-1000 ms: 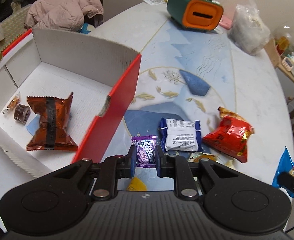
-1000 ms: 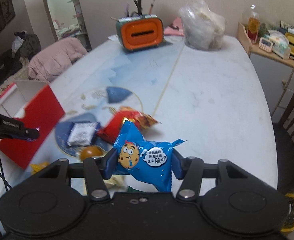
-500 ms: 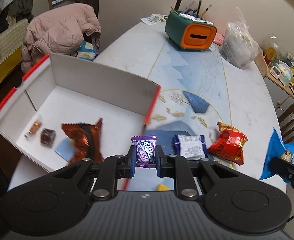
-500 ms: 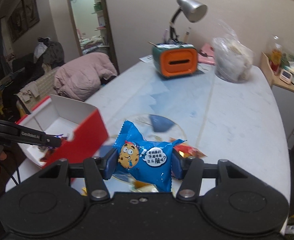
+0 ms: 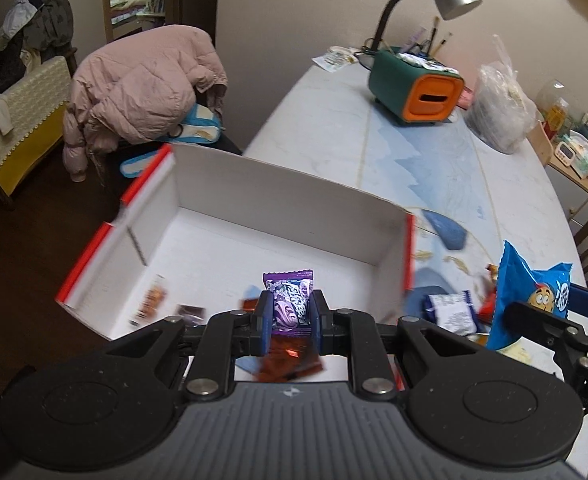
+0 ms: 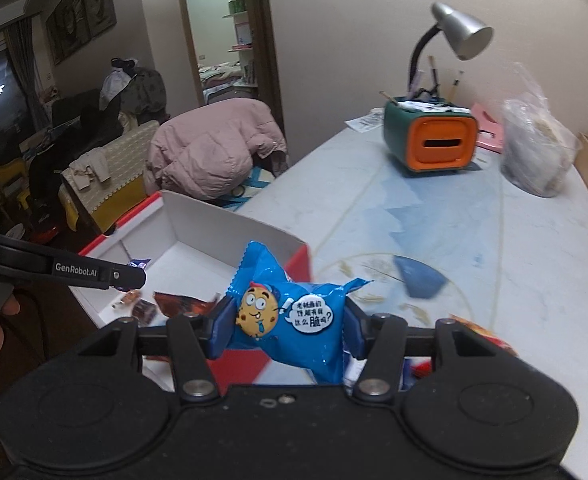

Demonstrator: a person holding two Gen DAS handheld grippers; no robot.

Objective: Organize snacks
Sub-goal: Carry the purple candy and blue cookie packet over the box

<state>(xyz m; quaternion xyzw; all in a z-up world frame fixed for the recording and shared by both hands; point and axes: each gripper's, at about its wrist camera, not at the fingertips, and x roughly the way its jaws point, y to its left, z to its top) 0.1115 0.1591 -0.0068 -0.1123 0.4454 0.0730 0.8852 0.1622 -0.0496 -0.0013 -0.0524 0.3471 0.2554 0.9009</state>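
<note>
I have a snack in each gripper and both are over or near the white box with red outer walls (image 5: pixel 197 184), which sits at the near left part of the table (image 5: pixel 494 184). My left gripper (image 5: pixel 289 312) pinches the small purple candy (image 5: pixel 289 300) between its pads, held upright above the box floor. My right gripper (image 6: pixel 287 320) clamps the blue cookie packet (image 6: pixel 289 312) across its middle; it hangs just outside the box's near right corner, above the red wall.

Inside the box I can make out a brown-orange wrapper (image 5: pixel 289 364) under the left fingers and a couple of small dark sweets (image 5: pixel 191 314) toward the left wall, though motion blur keeps me from saying exactly what they are. Still out on the table are a white-and-blue packet (image 5: pixel 450 310) and a red packet, mostly hidden behind the blue one.

To do this step well, I'd lower the purple candy toward a bare patch of the floor before parting the fingers, so it doesn't bounce onto the wrapper. The cookie packet is puffy and light; I'd carry it fully past the wall first, keep the two grippers apart, and release low, since a drop from height could tip it back over the edge.
</note>
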